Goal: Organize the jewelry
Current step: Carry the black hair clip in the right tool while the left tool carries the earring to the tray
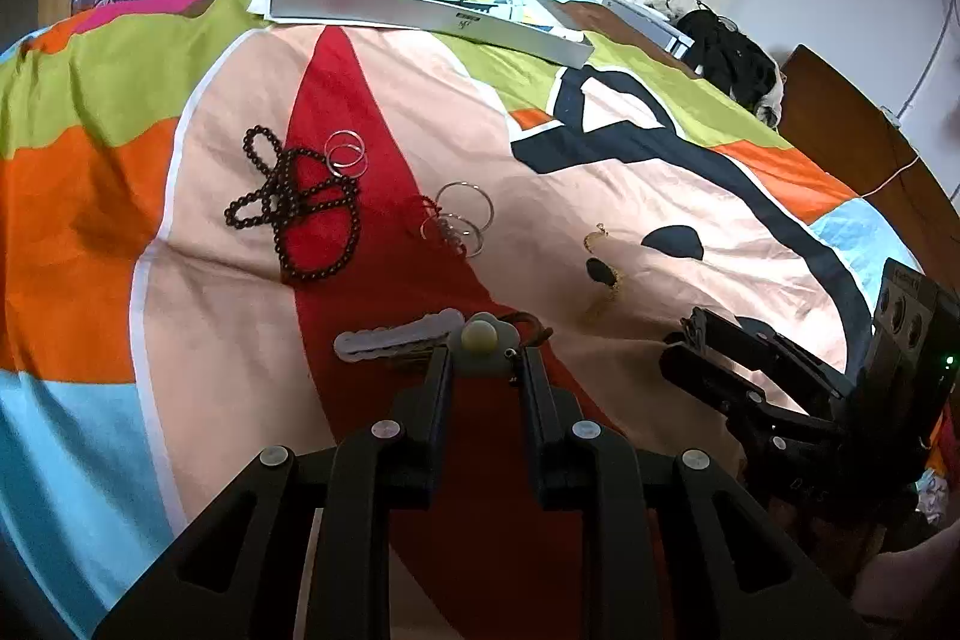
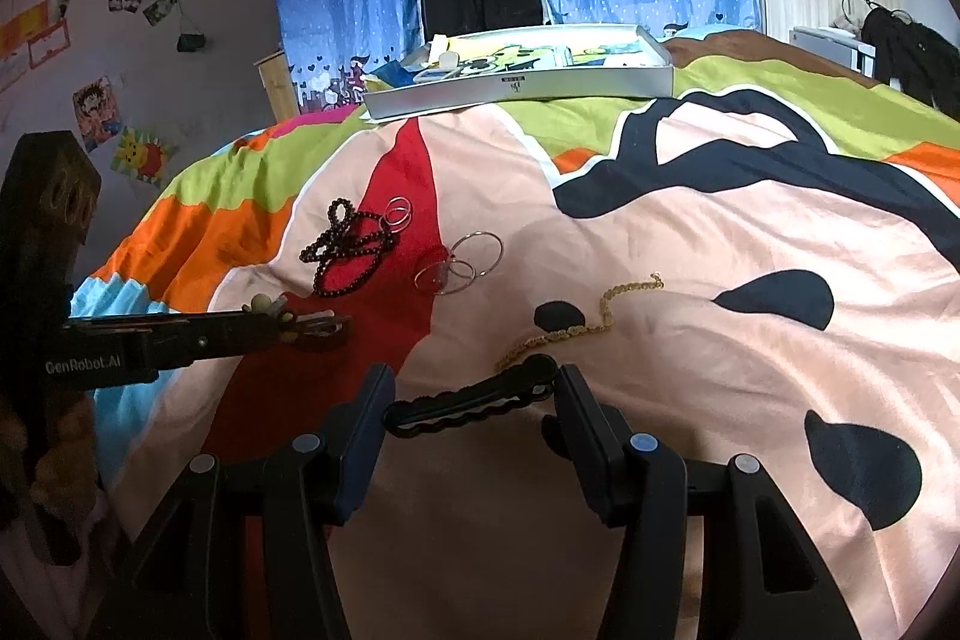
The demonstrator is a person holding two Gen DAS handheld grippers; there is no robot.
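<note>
A bedspread [image 2: 690,316] in orange, green, red, pink and navy patches fills both views, largest of all. At the top centre of the right wrist view a shallow white box [image 2: 522,85] lies on it, holding printed sheets. In the lower centre of that view the right gripper [image 2: 474,394] stands wide, its fingers either side of a black scalloped hair clip [image 2: 468,397] that lies on the pink cloth; whether the tips touch the clip I cannot tell. In the lower centre of the left wrist view the left gripper [image 1: 485,352] is narrowed onto a pale flower-shaped hair clip [image 1: 480,340] with a yellowish bead, beside a pale scalloped clip [image 1: 390,337]. Left of centre lies a dark bead strand [image 1: 294,208], looped on itself, with small silver rings [image 1: 347,152] touching its upper edge. Larger silver hoops [image 1: 462,217] overlap near mid-frame, and a gold chain [image 2: 576,325] trails right of them.
</note>
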